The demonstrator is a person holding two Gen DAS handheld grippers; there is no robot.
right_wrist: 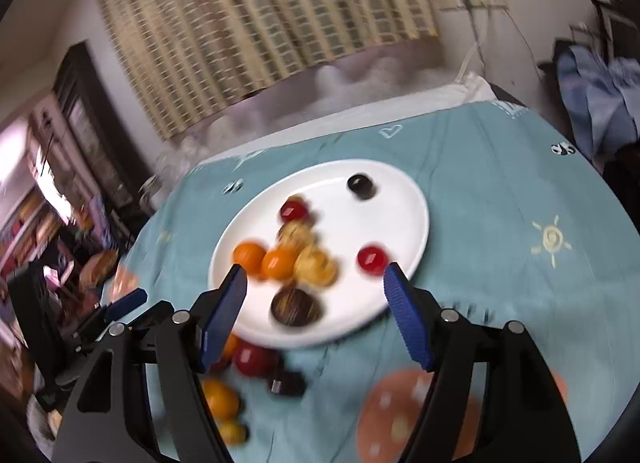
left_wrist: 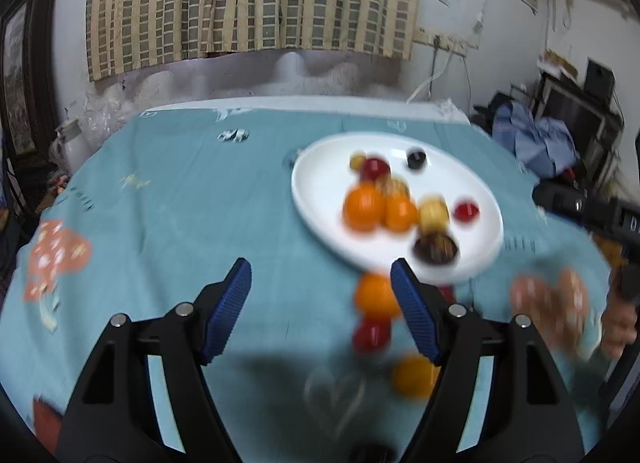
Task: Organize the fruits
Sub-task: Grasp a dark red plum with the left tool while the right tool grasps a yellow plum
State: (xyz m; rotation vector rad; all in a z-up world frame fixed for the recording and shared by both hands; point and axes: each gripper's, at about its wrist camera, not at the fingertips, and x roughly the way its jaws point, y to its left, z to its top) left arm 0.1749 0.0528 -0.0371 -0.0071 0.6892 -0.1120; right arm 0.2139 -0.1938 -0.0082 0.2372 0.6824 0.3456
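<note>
My left gripper (left_wrist: 320, 275) and right gripper (right_wrist: 314, 281) both gaped wide, holding nothing. Most fruits sat on the white plate (right_wrist: 400, 199); an orange (left_wrist: 374, 295) and others lay on the tablecloth (left_wrist: 180, 203) beside it.

Worktop w/ teal printed cloth (right_wrist: 500, 223) carries white plate (right_wrist: 404, 199) of fruit, plus loose fruit beside plate's near edge: orange (left_wrist: 374, 295), red (left_wrist: 370, 335), yellow-orange (left_wrist: 414, 377).

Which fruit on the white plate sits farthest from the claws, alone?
The small dark round fruit near the white plate's far rim; the others cluster closer.
</note>
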